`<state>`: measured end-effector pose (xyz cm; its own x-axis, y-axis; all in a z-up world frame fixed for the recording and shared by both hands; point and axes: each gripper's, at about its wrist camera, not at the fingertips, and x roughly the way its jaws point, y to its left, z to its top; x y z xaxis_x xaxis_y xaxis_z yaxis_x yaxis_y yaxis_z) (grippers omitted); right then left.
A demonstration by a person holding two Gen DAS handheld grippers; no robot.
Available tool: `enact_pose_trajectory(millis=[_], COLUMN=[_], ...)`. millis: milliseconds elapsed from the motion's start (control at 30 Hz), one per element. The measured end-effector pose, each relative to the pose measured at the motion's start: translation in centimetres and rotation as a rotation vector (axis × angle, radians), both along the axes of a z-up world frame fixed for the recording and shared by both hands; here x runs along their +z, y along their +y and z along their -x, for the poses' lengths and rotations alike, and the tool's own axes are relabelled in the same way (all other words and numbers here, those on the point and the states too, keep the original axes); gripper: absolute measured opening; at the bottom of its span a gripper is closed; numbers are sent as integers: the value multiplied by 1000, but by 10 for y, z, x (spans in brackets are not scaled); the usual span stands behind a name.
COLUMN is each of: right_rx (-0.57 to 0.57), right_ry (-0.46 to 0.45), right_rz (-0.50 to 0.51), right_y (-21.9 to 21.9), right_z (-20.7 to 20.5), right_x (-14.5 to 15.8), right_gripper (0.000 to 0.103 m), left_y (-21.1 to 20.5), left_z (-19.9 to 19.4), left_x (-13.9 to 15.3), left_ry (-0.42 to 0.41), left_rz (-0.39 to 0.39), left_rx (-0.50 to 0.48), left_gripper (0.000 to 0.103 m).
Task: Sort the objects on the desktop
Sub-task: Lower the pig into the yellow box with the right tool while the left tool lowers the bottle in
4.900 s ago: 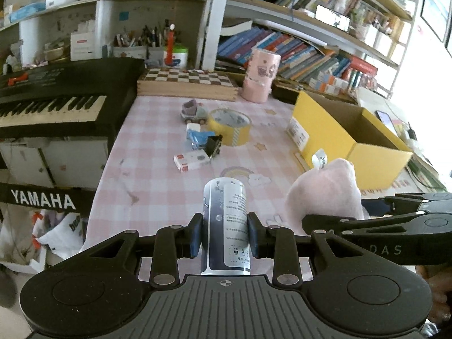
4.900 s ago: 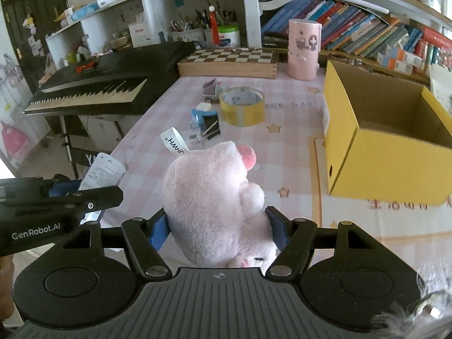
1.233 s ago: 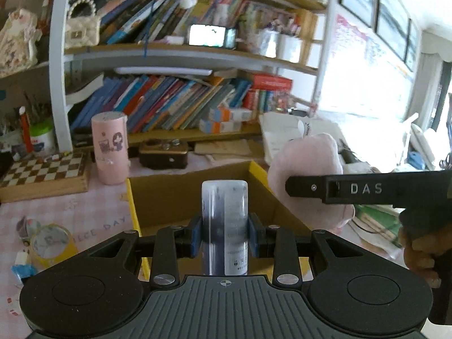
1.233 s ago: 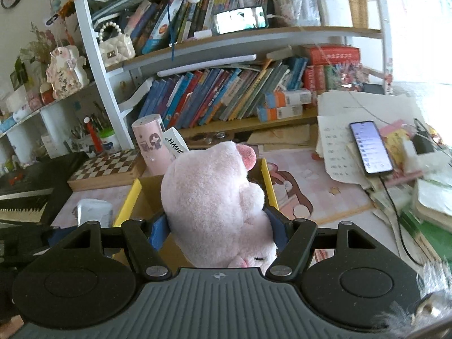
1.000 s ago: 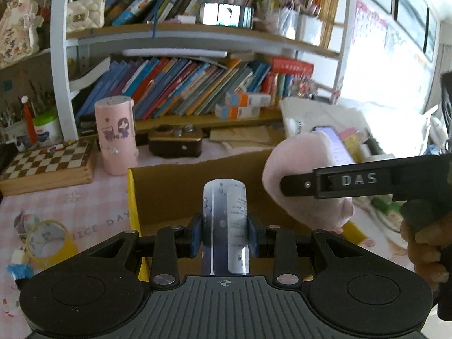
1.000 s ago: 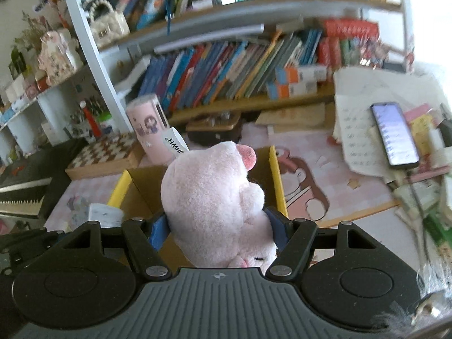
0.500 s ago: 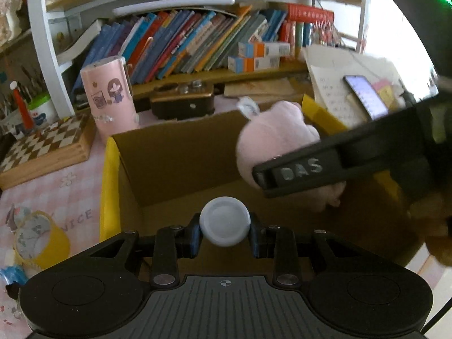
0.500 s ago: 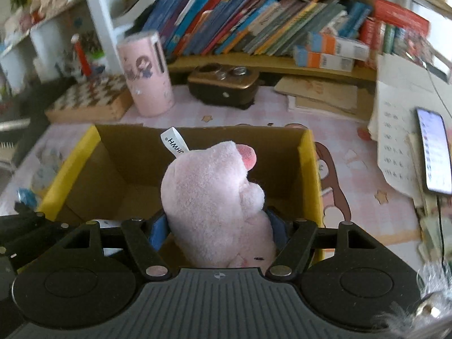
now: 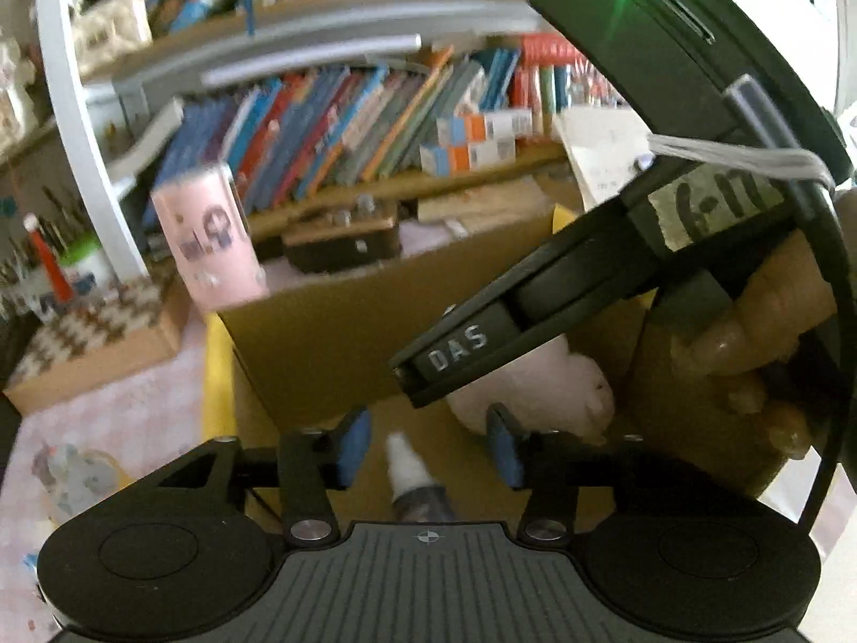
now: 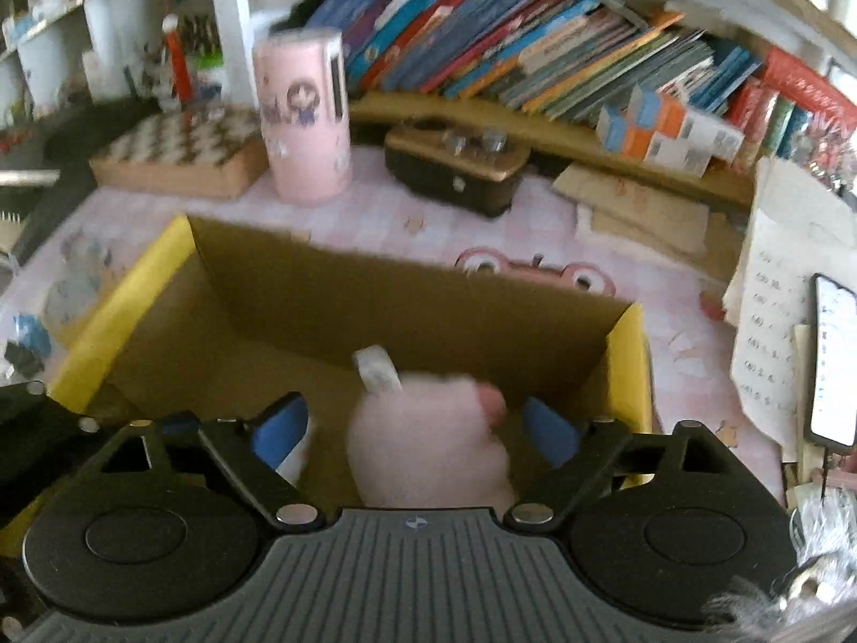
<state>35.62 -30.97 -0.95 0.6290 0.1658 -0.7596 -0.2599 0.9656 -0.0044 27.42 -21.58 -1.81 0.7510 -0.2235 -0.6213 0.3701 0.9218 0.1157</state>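
Both of my tools hang over the open yellow cardboard box [image 10: 626, 345], and both sets of fingers have just been opening. On the left gripper [image 9: 426, 447] the blue pads [image 9: 351, 447] stand clear on either side of the small white-capped bottle [image 9: 410, 474], so I read it as released; it sits between and just below them, cap tilted toward the far wall, already down inside the box as far as I can judge. On the right gripper [image 10: 415, 431] the fingers [image 10: 278, 428] are spread wide with visible gaps on both sides of the pink plush toy [image 10: 428, 455], which is blurred between them and looks loose and dropping into the box, its white tag pointing away from me. My worry is the crowding: from the left wrist view the right tool crosses just ahead of my left fingers, with the plush directly beyond my right-hand pad, so pulling either tool out carelessly could knock them together or snag the plush's fur and drag it back over the rim. The bottle may also roll once it lands.
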Motion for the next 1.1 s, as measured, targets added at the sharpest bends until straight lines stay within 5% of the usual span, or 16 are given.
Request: enact_pose_trajectory(millis=[433, 733, 1100], right_rx=[-131, -233, -337], right_ry=[-244, -369, -349], right_rz=[-120, -133, -132], right_y=[-31, -39, -26], right_z=[77, 138, 194], right_x=[55, 64, 48], right_gripper=[92, 92, 92], left_y=[34, 63, 105], left_z=[48, 82, 115], left_x=[50, 60, 49], left_ry=[-181, -223, -185], left_rz=[85, 103, 126], left_rx=[91, 166, 225], left_gripper=[87, 91, 92])
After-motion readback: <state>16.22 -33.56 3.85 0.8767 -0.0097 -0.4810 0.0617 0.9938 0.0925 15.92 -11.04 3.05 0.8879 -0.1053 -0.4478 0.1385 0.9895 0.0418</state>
